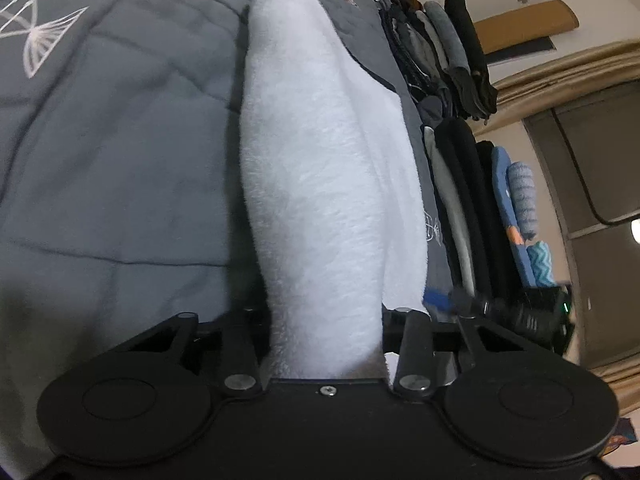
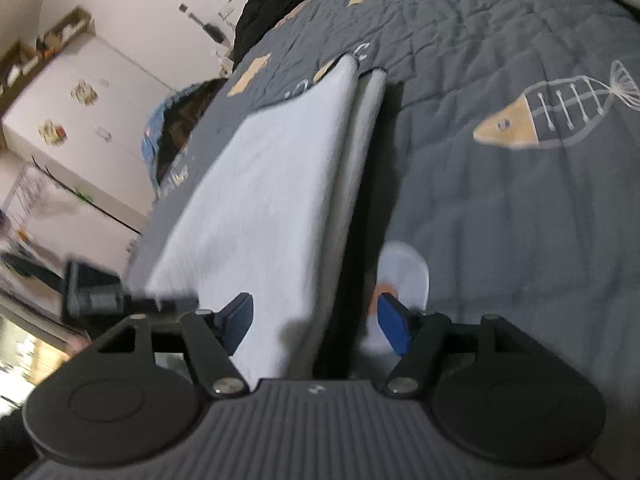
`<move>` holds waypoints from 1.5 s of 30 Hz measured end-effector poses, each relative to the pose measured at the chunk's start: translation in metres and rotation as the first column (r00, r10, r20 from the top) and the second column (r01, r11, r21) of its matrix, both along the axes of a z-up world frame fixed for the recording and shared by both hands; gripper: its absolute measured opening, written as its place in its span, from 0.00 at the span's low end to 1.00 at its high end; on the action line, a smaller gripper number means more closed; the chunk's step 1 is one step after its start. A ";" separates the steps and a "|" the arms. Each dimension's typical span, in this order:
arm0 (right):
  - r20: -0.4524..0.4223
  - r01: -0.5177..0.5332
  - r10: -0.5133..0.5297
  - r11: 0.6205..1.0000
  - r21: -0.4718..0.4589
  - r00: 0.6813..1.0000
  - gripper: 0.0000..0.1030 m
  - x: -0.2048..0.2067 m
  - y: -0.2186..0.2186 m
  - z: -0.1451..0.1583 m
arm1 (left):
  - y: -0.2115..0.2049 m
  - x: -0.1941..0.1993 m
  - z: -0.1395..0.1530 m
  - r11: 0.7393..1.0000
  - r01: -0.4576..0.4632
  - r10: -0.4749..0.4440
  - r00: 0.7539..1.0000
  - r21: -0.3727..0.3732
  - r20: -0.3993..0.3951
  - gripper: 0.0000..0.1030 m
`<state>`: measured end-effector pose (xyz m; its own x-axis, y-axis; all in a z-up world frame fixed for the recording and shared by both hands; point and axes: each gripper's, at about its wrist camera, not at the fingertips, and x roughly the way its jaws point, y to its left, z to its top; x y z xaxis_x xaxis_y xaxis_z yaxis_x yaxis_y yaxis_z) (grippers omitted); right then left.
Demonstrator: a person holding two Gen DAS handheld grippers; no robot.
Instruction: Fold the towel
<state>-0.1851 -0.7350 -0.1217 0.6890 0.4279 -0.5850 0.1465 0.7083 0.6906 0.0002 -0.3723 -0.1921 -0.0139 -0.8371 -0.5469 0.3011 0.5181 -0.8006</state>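
I see a plain white towel on a grey quilt printed with tan-and-white fish; my gripper pads are blue.

White towel bunched betw. left gripper fingers (grey quilt underneath).

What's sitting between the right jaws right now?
The white towel, its folded edge running up between the open blue pads, untouched; seen in the right wrist view.

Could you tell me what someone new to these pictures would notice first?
A white towel dominates both views, running up the middle from the left tongs, which are shut on it, across a grey quilt. In the right wrist view it passes between the open right tongs, and a fish print stands out on the quilt to the right.
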 end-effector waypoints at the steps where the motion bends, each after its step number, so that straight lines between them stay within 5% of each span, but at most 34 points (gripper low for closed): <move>1: 0.001 -0.001 0.001 0.999 0.038 1.000 0.67 0.010 -0.009 -0.002 | 0.002 0.001 -0.001 1.000 -0.001 0.001 1.000 -0.002 -0.008 0.36; 5: -0.008 0.026 -0.025 0.986 0.165 1.000 0.74 0.046 -0.044 -0.010 | 0.001 0.002 -0.003 1.000 0.015 -0.015 1.000 0.003 -0.002 0.36; 16: -0.033 -0.019 0.023 0.994 0.109 0.999 0.83 0.123 -0.072 -0.031 | 0.003 0.003 -0.002 0.998 0.059 -0.060 0.998 0.010 0.034 0.38; 21: 0.003 -0.055 0.055 0.993 0.102 0.999 0.95 0.146 -0.065 -0.036 | 0.005 0.001 -0.003 0.998 0.067 -0.068 0.997 0.007 0.049 0.38; 32: 0.041 -0.164 0.164 0.986 0.012 0.986 1.00 0.198 -0.028 -0.038 | 0.004 -0.001 -0.006 0.998 0.067 -0.066 0.997 -0.007 0.049 0.38; 34: 0.047 -0.174 0.175 0.984 -0.034 0.983 0.89 0.197 -0.022 -0.036 | 0.003 -0.003 -0.006 0.998 0.061 -0.060 0.997 -0.013 0.049 0.37; 36: 0.056 -0.185 0.182 0.982 0.042 0.982 0.29 0.195 -0.031 -0.037 | 0.002 -0.004 -0.004 0.998 0.053 -0.052 0.997 -0.016 0.055 0.35; 37: 0.056 -0.179 0.173 0.977 0.118 0.983 0.29 0.194 -0.036 -0.039 | 0.001 -0.006 -0.002 0.999 0.052 -0.051 0.996 -0.013 0.066 0.34; 45: 0.159 -0.169 0.168 0.986 -0.006 0.973 0.25 0.171 -0.026 0.026 | -0.001 -0.019 0.037 0.999 0.031 -0.027 0.988 -0.021 0.152 0.29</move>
<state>-0.0145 -0.7606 -0.0957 0.6901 0.5496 -0.4708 -0.0857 0.7081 0.7009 -0.0193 -0.3735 -0.1548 0.0435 -0.8499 -0.5252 0.4349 0.4894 -0.7559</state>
